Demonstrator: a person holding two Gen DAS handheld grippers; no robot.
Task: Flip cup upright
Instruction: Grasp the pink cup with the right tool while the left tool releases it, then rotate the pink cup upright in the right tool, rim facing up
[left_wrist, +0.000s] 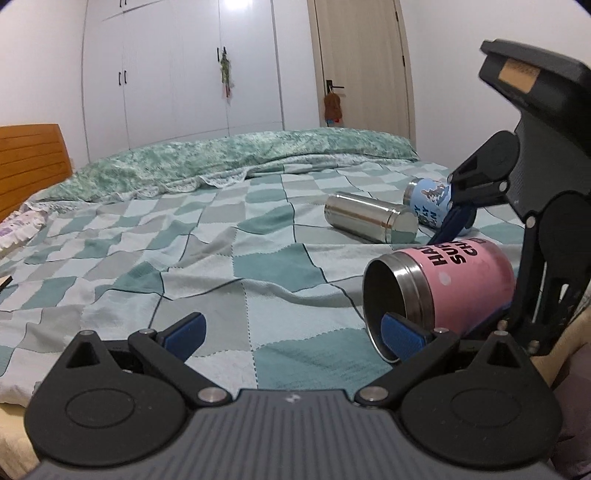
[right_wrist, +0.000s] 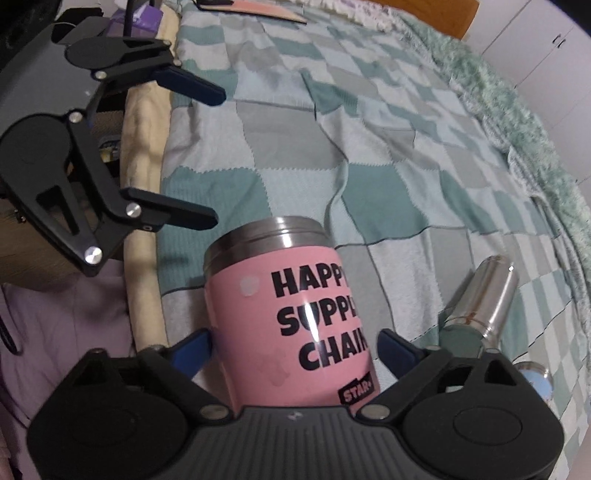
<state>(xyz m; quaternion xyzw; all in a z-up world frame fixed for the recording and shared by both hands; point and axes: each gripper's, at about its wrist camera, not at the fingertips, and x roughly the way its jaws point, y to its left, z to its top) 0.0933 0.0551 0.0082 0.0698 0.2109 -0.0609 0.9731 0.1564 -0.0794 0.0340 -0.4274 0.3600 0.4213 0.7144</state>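
A pink steel cup (left_wrist: 458, 284) with black lettering lies on its side on the checked bedspread, its open mouth toward my left gripper. My left gripper (left_wrist: 291, 330) is open; its right fingertip (left_wrist: 400, 330) sits at the cup's mouth rim. In the right wrist view the pink cup (right_wrist: 295, 314) lies between the fingers of my right gripper (right_wrist: 295, 350). The jaws stand on both sides of the cup's body near its base; contact is not clear. The left gripper shows there too (right_wrist: 214, 155), open.
A bare steel cup (left_wrist: 369, 216) and a blue printed cup (left_wrist: 432, 201) lie on their sides farther back on the bed (left_wrist: 221, 258). The steel cup also shows in the right wrist view (right_wrist: 480, 306). The bed's edge and a purple cloth (right_wrist: 74, 314) lie at the left.
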